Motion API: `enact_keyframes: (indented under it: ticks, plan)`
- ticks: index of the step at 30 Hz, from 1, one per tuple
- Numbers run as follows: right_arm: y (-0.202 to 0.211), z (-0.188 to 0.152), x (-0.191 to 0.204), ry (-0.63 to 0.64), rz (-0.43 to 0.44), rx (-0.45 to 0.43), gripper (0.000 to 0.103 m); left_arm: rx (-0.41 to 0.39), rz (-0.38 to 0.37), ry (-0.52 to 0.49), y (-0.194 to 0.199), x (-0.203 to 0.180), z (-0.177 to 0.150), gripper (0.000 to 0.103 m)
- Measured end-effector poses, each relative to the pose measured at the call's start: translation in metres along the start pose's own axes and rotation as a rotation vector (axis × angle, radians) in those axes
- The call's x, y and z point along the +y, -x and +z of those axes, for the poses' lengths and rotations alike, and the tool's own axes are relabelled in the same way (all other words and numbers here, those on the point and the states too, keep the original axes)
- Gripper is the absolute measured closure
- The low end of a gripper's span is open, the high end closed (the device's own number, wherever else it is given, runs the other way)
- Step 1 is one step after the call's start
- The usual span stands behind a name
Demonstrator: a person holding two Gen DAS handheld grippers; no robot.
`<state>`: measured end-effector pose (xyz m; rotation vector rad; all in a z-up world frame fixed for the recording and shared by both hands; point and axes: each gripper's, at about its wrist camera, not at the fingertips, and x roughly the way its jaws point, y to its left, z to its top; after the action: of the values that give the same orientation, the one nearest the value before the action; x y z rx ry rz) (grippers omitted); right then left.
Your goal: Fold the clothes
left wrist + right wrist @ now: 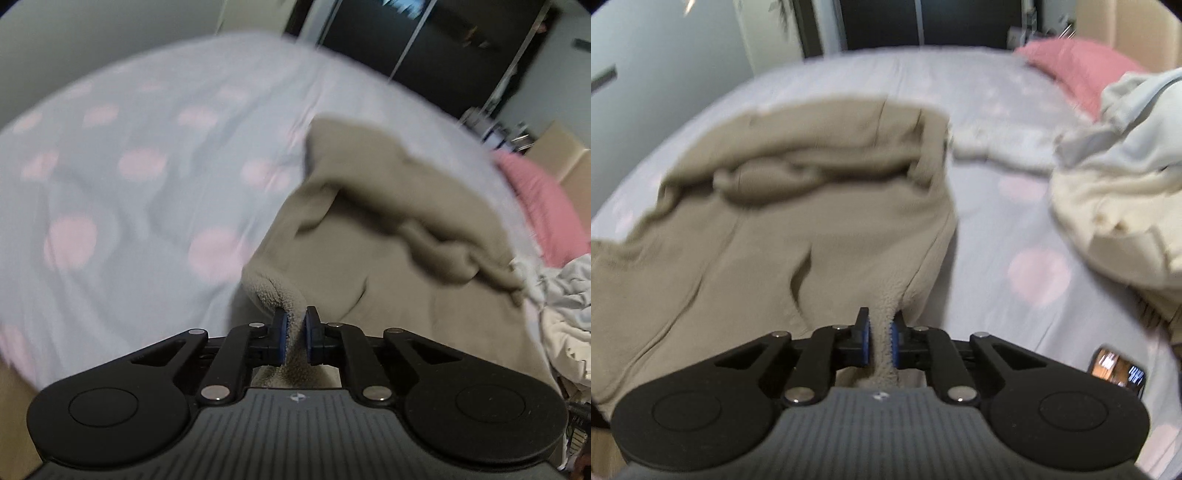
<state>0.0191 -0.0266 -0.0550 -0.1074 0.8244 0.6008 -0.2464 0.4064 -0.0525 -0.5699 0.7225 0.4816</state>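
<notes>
Left wrist view: my left tongs [294,334] are clenched on a fleecy edge of the tan garment [388,266], with the fabric pinched between the blue pads [281,332]. From this grip the garment runs away to the right and forward over the bed [110,155], so its bulk lies right of the left tongs, on the side of my other hand. A bunched fold, maybe a sleeve or hood, sits on top near the far right edge. The picture is blurred, so I can't tell which part that is. A pink pillow [543,206] and a pile of pale clothes [561,295] lie further right.

Right wrist view: my right tongs [880,341] are also clamped on the tan garment [757,240], gripping a strip of its fuzzy lining. Here the bulk spreads left and forward, toward the left hand. So I judge that the two grips hold the near edge, one at each end, with the long axis running side to side between them and the far edge lying on the bed ahead. The next fold probably means carrying this near edge forward over the far one, with both hands level. The pale clothes [1115,184] sit well to the right. A phone [1117,373] lies on the bed near the right tongs.
</notes>
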Motion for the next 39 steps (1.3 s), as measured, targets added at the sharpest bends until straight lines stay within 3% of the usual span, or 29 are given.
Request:
enact_keyframes:
  ticks: [4, 7, 9, 14, 19, 23, 28, 32, 37, 39]
  plan:
    - [0.014, 0.021, -0.022, -0.089, 0.012, -0.12, 0.091, -0.111, -0.028, -0.007, 0.019, -0.003, 0.015, 0.095]
    - [0.016, 0.033, -0.031, -0.107, 0.014, -0.181, 0.091, -0.153, -0.043, -0.01, 0.019, -0.004, 0.021, 0.095]
    - [0.003, 0.034, -0.032, -0.092, 0.014, -0.153, 0.091, -0.108, -0.001, -0.033, 0.003, -0.005, 0.019, 0.095]
    - [-0.038, 0.017, -0.041, -0.129, 0.017, 0.035, 0.091, 0.086, 0.118, -0.059, -0.048, -0.001, 0.004, 0.095]
    - [-0.05, 0.005, -0.058, -0.234, 0.037, 0.133, 0.087, 0.173, 0.168, -0.099, -0.063, -0.003, -0.008, 0.095]
    - [-0.041, 0.004, -0.044, -0.138, -0.043, 0.119, 0.056, 0.229, 0.227, -0.2, -0.064, -0.015, -0.02, 0.092]
    - [-0.013, 0.004, -0.007, 0.11, -0.106, -0.005, 0.053, 0.182, 0.248, -0.305, -0.044, -0.032, -0.027, 0.087]
    - [0.001, -0.003, 0.03, 0.265, 0.013, -0.072, 0.052, 0.125, 0.237, -0.408, -0.029, -0.053, -0.032, 0.077]
    - [0.014, -0.024, 0.072, 0.454, 0.143, -0.079, 0.05, 0.072, 0.237, -0.546, -0.015, -0.081, -0.049, 0.063]
    - [0.019, -0.033, 0.087, 0.524, 0.197, -0.075, 0.039, 0.066, 0.249, -0.588, -0.013, -0.089, -0.056, 0.059]
